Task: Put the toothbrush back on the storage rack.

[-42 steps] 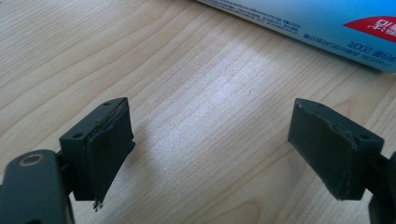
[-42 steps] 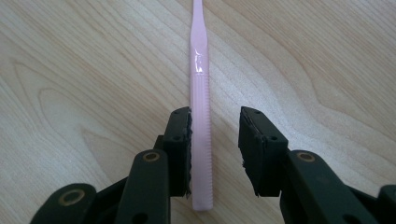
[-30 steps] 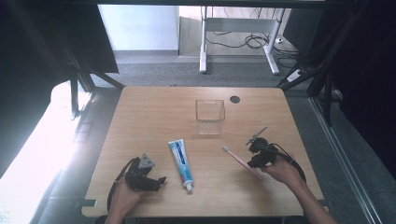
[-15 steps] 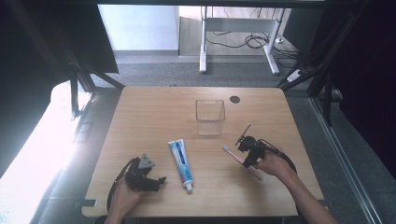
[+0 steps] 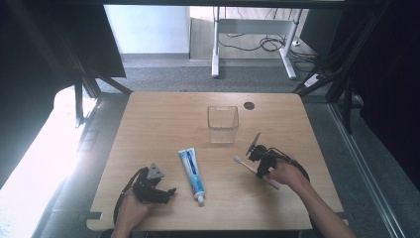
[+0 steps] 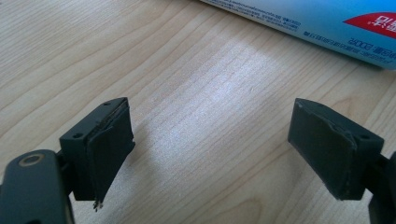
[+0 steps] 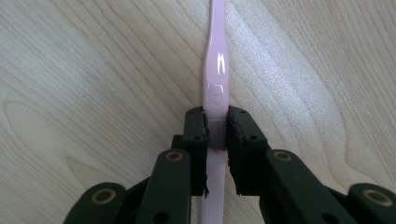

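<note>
Pink glossy plastic toothbrush [image 7: 215,70] lies flat on pale wood-grain table [image 5: 163,124], toward the front right corner; slim handle, bristle head pointing left. Right gripper [image 7: 216,135] has just been closing, its black pads pressed on either side of the handle. Left gripper [image 6: 210,154] near the front left corner, jaws wide, nothing between. Blue-white toothpaste tube [image 5: 191,170] at front centre; clear square cup [image 5: 223,124] behind it

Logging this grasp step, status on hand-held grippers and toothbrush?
Right hand-held gripper jaws just closing, pads on pink toothbrush, flat on table. Left hand-held gripper open, idle beside toothpaste tube. Path to clear cup unobstructed.
</note>
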A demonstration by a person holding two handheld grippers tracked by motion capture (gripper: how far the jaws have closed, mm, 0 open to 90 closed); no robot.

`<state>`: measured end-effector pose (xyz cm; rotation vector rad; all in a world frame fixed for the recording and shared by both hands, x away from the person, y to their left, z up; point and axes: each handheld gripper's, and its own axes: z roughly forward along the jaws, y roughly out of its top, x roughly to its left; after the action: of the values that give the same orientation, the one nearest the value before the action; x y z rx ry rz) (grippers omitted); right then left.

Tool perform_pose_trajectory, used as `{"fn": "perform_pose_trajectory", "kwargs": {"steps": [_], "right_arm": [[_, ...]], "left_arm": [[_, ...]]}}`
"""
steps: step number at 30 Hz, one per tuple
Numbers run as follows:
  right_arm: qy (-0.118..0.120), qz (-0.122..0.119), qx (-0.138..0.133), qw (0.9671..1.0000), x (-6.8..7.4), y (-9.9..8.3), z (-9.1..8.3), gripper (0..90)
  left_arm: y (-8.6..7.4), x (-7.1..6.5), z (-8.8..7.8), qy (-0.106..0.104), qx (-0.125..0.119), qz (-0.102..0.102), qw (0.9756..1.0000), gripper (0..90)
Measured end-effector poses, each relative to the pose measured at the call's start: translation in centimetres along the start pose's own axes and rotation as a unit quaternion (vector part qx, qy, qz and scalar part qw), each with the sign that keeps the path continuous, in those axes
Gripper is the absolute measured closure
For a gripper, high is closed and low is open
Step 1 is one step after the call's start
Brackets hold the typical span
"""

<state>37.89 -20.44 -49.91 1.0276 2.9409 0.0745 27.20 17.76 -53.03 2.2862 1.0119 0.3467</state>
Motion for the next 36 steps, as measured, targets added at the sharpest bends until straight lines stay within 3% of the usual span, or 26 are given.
{"fn": "perform_pose_trajectory", "kwargs": {"steps": [19,36], "right_arm": [[-0.010,0.008,-0.032,0.9994,-0.2,-0.9,-1.9,79.1],[-0.005,0.012,-0.090,0.9959,-0.4,-1.8,-4.3,79.1]], "left_arm": [[0.0,-0.1,0.0,0.002,-0.004,-0.001,1.0000,14.2],[0.0,0.0,0.0,-0.006,-0.010,-0.010,0.9999,13.3]]}}
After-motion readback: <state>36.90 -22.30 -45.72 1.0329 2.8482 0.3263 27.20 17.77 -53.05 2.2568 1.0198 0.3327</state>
